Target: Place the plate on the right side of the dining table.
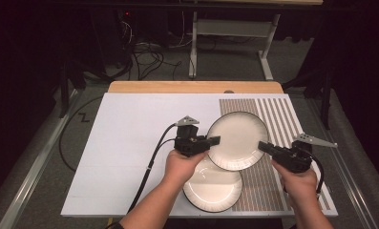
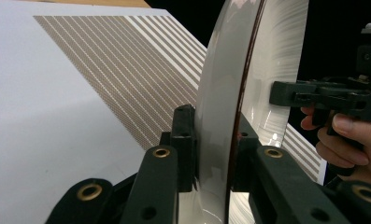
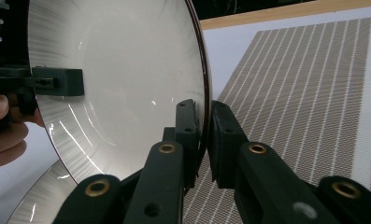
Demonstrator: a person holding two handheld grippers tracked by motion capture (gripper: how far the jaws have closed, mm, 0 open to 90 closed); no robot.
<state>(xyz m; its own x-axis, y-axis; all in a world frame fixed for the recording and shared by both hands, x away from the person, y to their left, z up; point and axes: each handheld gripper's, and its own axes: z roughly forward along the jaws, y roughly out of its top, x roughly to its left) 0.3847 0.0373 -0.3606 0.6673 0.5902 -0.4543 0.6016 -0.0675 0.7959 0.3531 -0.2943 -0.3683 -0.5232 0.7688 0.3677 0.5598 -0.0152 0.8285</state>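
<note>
Upper plate held off the table, right of centre in the high view, white with a dark rim, nothing in its bowl. Gripped at two opposite edges: left gripper clamped on the rim at the plate's left, right gripper clamped on the rim at its lower right. Seen close in the left gripper view, jaws nearly shut with the thin plate edge pinched between the pads; same in the right gripper view, pads pressed to either face of the rim, dish tilted on edge there. Second plate lying flat on the white mat, lower centre of the high view, partly under the raised one and under the left hand; also empty, light streaks across its glaze. Striped brown placemat at the right part of the mat, beneath the raised plate's right half. Right hand at the lower right. Wooden table edge along the top of the mat.
</note>
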